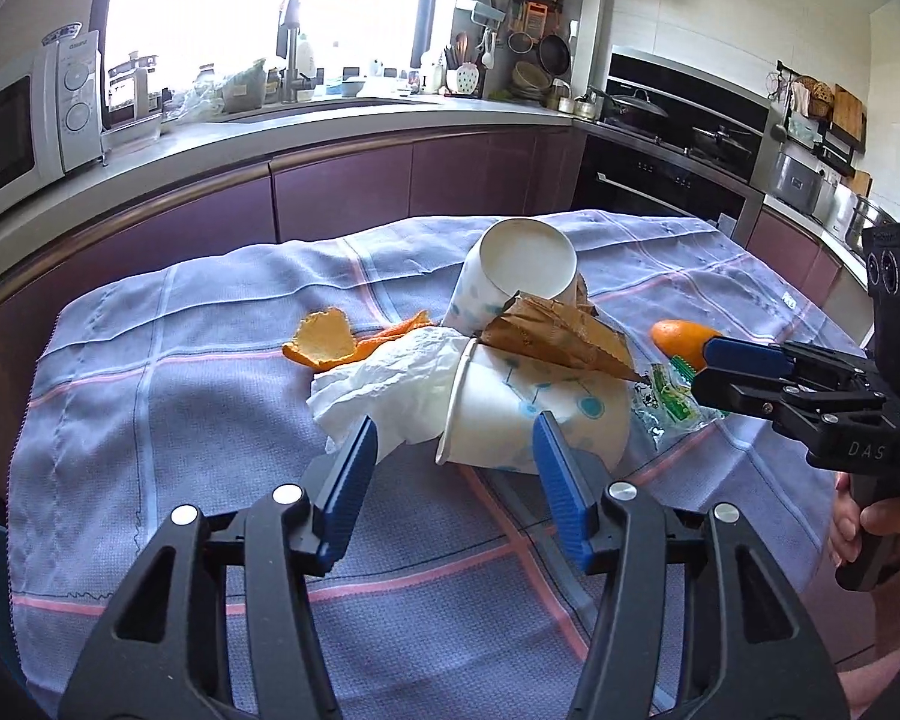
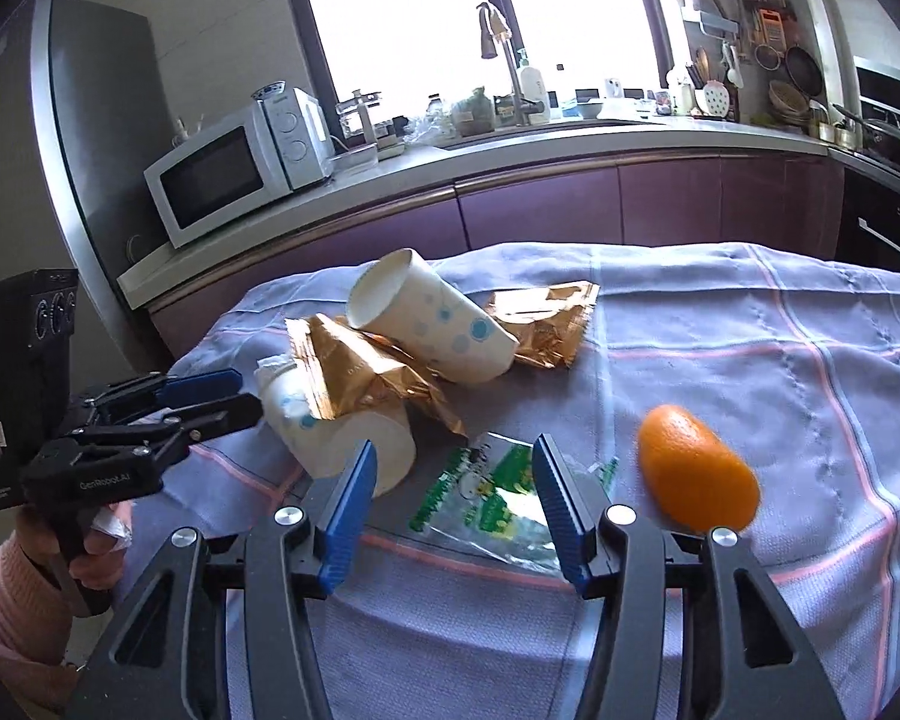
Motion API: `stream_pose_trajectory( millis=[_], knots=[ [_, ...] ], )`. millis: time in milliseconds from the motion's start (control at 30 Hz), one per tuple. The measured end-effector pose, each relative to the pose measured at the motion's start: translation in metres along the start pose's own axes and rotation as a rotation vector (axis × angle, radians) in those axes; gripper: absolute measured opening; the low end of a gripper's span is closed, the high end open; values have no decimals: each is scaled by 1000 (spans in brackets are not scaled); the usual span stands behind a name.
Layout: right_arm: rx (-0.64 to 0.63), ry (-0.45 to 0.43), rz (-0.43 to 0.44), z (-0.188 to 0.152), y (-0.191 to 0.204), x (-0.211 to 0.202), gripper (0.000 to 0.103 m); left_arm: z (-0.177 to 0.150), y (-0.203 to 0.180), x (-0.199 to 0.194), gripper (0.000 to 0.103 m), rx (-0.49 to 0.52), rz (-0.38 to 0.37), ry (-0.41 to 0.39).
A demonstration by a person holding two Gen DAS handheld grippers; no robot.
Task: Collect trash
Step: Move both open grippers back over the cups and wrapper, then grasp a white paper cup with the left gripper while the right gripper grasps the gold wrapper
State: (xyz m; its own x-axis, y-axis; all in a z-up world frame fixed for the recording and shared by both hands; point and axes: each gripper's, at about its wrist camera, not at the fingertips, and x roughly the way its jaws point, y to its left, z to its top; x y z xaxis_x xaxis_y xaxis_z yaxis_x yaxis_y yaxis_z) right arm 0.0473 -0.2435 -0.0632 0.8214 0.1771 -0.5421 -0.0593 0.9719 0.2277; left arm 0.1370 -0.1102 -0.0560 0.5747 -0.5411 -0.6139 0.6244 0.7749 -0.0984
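From the left wrist view, the left tool (image 1: 456,438) stands wide and holds nothing. The near cup (image 1: 528,414) lies on its side on the tabletop (image 1: 150,420), just ahead of the fingers. Its long axis runs left to right, with the mouth to the left, where a white tissue (image 1: 384,390) comes out of it. A brown wrapper (image 1: 558,336) rests on top, and the far cup (image 1: 510,282) leans behind it. Orange peel (image 1: 324,342) lies to the left. The right tool (image 1: 705,372) hovers near the green wrapper (image 1: 669,396) and looks rather narrow here.

In the right wrist view, the right tool (image 2: 453,468) shows its fingers well apart and empty, with the green wrapper (image 2: 492,498) flat between and below them. The orange (image 2: 696,474) lies just to the right, its long axis running diagonally.

I judge the step is taking the wrapper. It is thin and flat, so the tool should come low, press onto the cloth and pinch a raised edge, without pushing the orange.
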Motion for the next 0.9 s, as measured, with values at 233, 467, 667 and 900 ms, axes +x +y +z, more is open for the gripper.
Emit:
stream_pose_trajectory(
  millis=[233,467,667,900],
  knots=[
    [-103,4,43,17,34,26,67,4,-1,16,52,-6,-59,41],
    [-130,20,8,24,35,42,50,3,-1,22,40,-15,-115,67],
    [-122,15,-5,23,26,35,29,1,-3,19,23,-10,-142,64],
    [-117,-8,-13,23,22,24,23,-2,-8,9,10,-7,-175,45]
  ],
)
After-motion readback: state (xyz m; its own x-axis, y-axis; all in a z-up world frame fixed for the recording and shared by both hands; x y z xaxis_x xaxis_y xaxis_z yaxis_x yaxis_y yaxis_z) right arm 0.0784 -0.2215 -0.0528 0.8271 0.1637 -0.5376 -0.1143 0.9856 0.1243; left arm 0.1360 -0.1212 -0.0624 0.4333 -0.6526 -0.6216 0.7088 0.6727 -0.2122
